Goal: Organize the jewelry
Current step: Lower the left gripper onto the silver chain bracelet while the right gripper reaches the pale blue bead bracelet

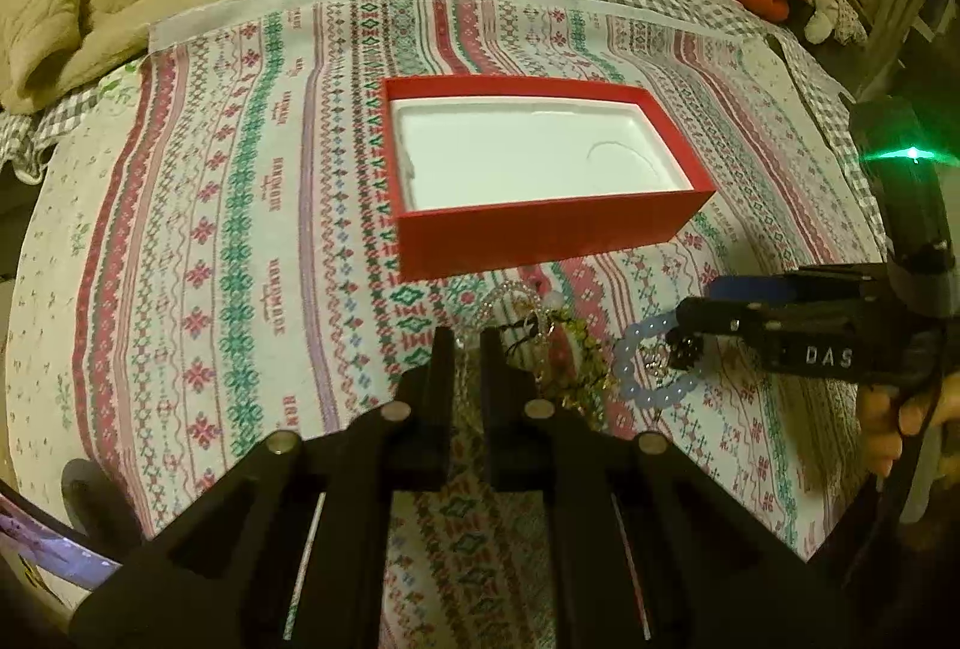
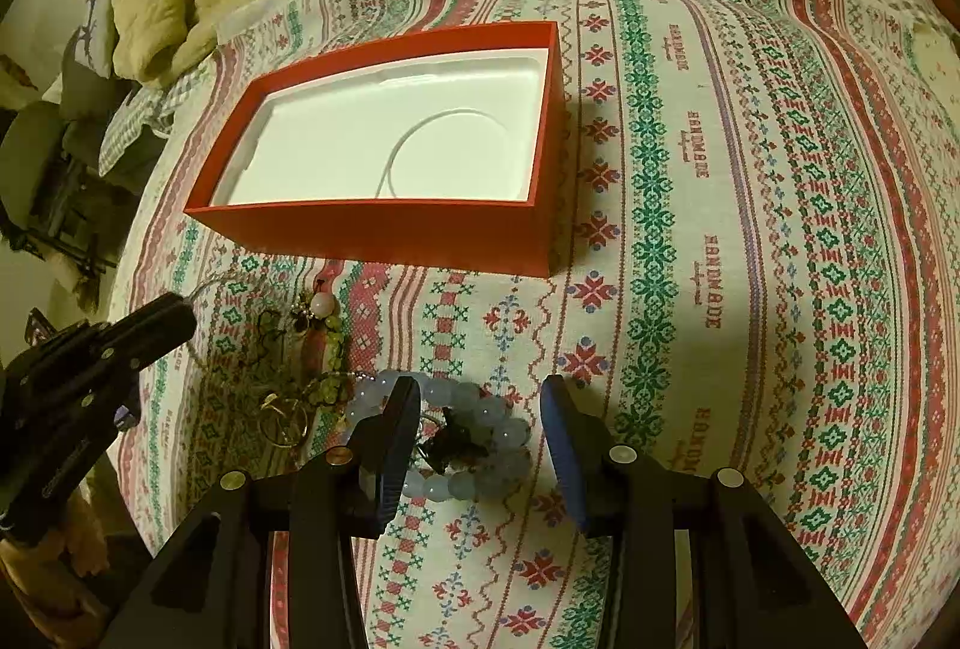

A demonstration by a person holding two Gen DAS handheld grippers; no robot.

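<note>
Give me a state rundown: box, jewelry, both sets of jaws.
red box: lid off, upright on the cloth, only a white molded insert inside.
pale blue bead bracelet: lying on the cloth, partly between the right jaws, not in the box.
jewelry pile: tangled on the cloth in front of the box.
left gripper: jaws shut, a thin chain seems caught between them.
right gripper: jaws part open, straddling the bracelet, far pad clear of it.

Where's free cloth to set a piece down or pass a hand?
Free: the patterned cloth right of the red box, and the strip in front of the box on that side. Also the box's white tray, holding only a thin chain. Crowded: front left, where the jewelry pile and pale blue bead bracelet lie between both claws.
</note>
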